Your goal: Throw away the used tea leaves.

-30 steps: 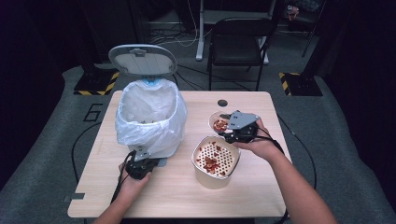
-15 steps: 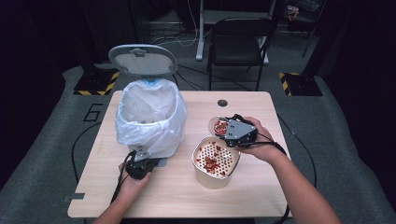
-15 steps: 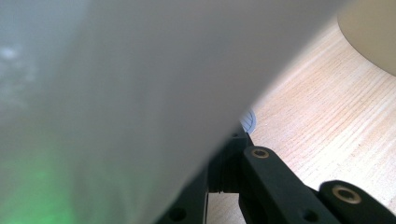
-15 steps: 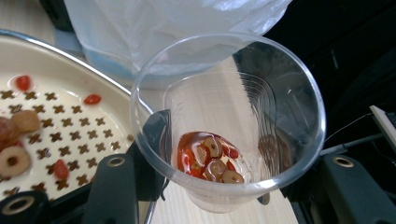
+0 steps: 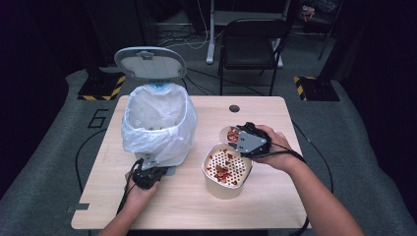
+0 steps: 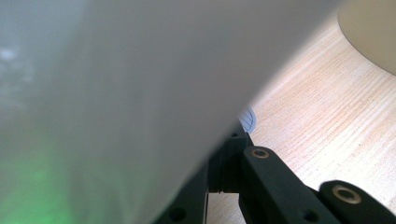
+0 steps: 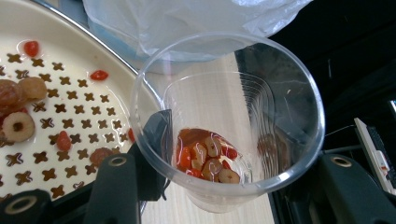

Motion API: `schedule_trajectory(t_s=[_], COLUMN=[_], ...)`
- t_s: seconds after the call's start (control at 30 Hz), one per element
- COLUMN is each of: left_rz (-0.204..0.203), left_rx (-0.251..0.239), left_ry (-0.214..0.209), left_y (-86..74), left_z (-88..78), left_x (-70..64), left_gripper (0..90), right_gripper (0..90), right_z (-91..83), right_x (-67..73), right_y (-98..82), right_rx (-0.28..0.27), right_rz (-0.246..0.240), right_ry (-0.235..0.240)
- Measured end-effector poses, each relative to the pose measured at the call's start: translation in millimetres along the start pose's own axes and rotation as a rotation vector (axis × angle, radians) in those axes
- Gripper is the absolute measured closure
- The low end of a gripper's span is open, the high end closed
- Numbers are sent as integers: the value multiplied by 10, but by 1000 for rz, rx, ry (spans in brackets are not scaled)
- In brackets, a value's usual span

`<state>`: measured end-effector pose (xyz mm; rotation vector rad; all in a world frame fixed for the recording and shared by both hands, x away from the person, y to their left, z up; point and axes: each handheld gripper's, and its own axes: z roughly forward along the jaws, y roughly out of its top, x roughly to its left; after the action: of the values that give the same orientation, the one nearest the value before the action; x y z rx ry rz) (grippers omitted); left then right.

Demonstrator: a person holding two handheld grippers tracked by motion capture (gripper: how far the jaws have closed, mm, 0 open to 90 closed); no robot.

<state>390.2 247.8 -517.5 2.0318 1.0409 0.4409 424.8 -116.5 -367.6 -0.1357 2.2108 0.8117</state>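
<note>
On my left, nothing had changed: the left gripper (image 5: 146, 176) still pressed against the bagged bin (image 5: 160, 123), though I couldn't tell how wide its jaws stood. To the right, the right gripper (image 5: 244, 141) had drawn back toward me, jaws clamped around the clear cup (image 7: 227, 119) of red fruit, tilted beside the perforated strainer bowl (image 5: 226, 169).

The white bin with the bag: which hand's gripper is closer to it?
Left. The left gripper sits against the bin; the right gripper, holding a cup, is beyond the strainer bowl.
</note>
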Motion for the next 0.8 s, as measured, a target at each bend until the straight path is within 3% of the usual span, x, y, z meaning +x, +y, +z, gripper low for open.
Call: schedule_trajectory(t_s=[0.03,0.1,0.13,0.23,0.27,0.33,0.43,0.47,0.53,0.6,0.63,0.8], left_rz=[-28,-3,-21,0,-29,-1,-28,-3,-28,-5,-28,-30], left_rx=[-4,1,-2,1,-3,1,-3,1,-2,1,-3,-3], left_ry=[9,-1,7,-1,9,0,10,0,10,1,10,9], left_y=[-5,0,-3,0,-5,0,-4,0,-4,0,-4,-5], left_z=[1,0,0,0,1,-1,1,0,1,0,1,1], left_x=[-19,-2,-14,1,-20,0,-20,-2,-21,-3,-20,-20], left_gripper=[900,900,900,900,900,900,900,900,900,900,900,900], right_gripper=[458,461,461,461,462,462,462,463,463,464,464,465], right_z=[1,-4,-9,-20,-24,-29,-37,-36,-34,-30,-29,-7], right_x=[3,17,25,46,55,74,128,149,171,206,217,267], right_y=[2,13,22,56,64,77,105,112,120,131,136,147], right_rx=[3,9,11,19,22,32,52,60,65,77,78,98], right_rz=[-11,-35,-51,-92,-99,-126,-175,-201,-222,-258,-270,-343], right_ry=[2,1,0,1,-1,-12,-28,-40,-43,-61,-63,-89])
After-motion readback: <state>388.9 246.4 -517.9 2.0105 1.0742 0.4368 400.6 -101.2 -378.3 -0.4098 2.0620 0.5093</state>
